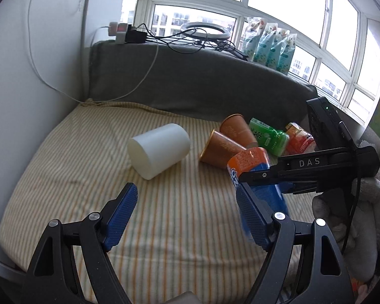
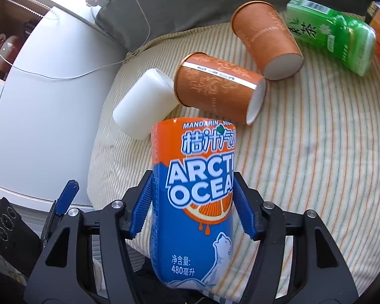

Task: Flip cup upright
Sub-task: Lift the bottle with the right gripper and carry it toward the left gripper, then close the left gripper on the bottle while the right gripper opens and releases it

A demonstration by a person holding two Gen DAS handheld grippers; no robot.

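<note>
Right gripper point(image 2: 193, 202) fingers clamped on "ARCTIC OCEAN" bottle point(image 2: 193, 195), 480 label; left gripper point(image 1: 187, 215) fingers spread, white cup point(image 1: 158, 150) lying ahead.

We count two orange paper cups point(image 2: 219, 86) point(image 2: 267, 39), one white cup point(image 2: 144, 103), one Arctic Ocean bottle point(image 2: 193, 202), one green tea bottle point(image 2: 331, 34), one orange-red bottle point(image 1: 300, 139), four green pouches point(image 1: 271, 46), two grippers point(image 1: 187, 215) point(image 2: 192, 205)

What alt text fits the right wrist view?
The right gripper holds a blue-and-orange Arctic Ocean bottle over a striped cushion. Beyond lie a white cup, two orange cups and a green bottle.
</note>
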